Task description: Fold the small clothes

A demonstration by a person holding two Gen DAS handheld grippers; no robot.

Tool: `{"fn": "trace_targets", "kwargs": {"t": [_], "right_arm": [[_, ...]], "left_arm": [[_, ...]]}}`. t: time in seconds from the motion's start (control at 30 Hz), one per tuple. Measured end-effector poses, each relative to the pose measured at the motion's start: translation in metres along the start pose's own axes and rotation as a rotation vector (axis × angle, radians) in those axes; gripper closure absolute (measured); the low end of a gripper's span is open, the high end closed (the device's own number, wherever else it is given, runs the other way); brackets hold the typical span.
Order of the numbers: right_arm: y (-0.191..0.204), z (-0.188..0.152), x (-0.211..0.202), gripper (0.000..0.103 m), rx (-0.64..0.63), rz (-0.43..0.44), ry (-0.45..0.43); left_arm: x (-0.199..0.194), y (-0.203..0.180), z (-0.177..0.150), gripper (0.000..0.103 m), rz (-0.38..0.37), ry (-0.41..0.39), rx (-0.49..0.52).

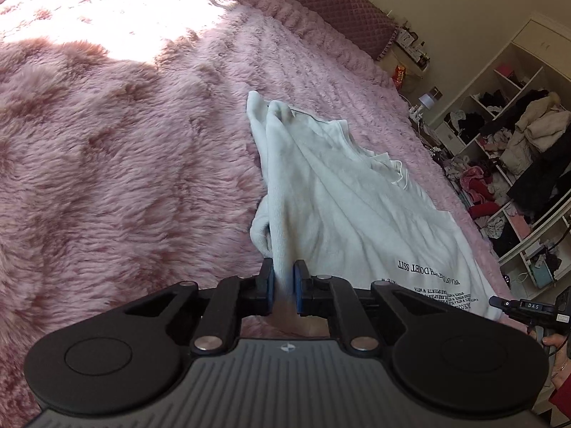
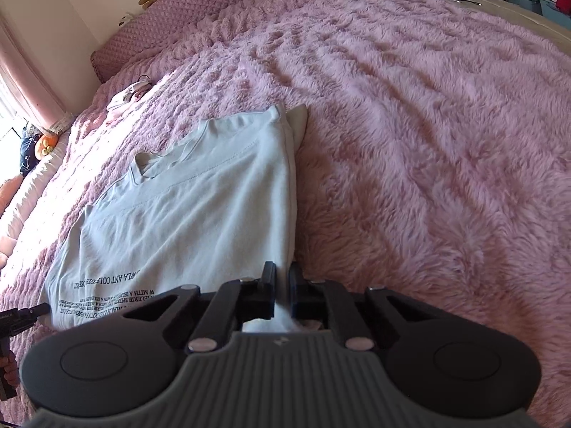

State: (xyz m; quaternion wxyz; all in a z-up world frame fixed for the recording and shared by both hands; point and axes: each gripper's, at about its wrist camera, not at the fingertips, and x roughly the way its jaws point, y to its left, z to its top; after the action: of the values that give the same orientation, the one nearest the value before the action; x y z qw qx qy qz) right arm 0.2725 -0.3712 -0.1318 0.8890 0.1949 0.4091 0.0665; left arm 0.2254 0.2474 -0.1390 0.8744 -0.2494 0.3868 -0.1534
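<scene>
With the left claw [image 1: 283, 287] and the right claw [image 2: 282, 290] each pinching a bottom corner of the white T-shirt [image 1: 342, 207] spread on the fluffy pink bed [image 1: 125, 164], lift both evenly toward the collar (nothing nearby blocks it, only the cluttered shelves [image 1: 510, 149] beyond).

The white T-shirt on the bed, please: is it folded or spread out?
Partly folded: the white T-shirt has both sides turned in, its length still spread on the pink blanket.

Soft cloth on shaggy fur

A white knit-cotton T-shirt [image 2: 200, 207], matt and creased, lies on a pink long-pile plush blanket [image 2: 428, 142]; a quilted mauve fabric headboard [image 2: 200, 10] looks padded
</scene>
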Motion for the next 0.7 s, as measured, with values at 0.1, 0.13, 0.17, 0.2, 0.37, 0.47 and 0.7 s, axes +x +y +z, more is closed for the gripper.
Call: {"fn": "trace_targets", "kwargs": {"t": [0.1,0.13,0.17,0.2,0.37,0.47,0.7], "right_arm": [[-0.004,0.004,-0.007,0.102,-0.002,-0.017,-0.007],[-0.007,0.002,-0.004,0.103,0.006,-0.025,0.006],[-0.012,-0.001,0.002,0.103,0.016,-0.041,0.025],[-0.014,-0.004,0.006,0.103,0.019,-0.048,0.037],[-0.017,-0.015,0.015,0.092,0.024,-0.085,0.037],[-0.006,-0.007,0.004,0.071,0.01,-0.135,-0.004],[0.096,0.056,0.037,0.068,-0.273,-0.082,-0.112]], "left_arm": [[0.001,-0.001,-0.005,0.099,0.074,0.023,0.019],[0.006,-0.001,-0.007,0.099,0.105,0.049,0.037],[0.011,0.004,-0.011,0.099,0.121,0.079,0.038],[0.013,0.006,-0.012,0.099,0.122,0.083,0.023],[0.0,-0.001,-0.004,0.093,0.131,0.083,0.013],[-0.018,-0.011,0.005,0.086,0.126,0.016,0.019],[0.001,-0.036,0.032,0.068,-0.015,-0.073,0.013]]}}
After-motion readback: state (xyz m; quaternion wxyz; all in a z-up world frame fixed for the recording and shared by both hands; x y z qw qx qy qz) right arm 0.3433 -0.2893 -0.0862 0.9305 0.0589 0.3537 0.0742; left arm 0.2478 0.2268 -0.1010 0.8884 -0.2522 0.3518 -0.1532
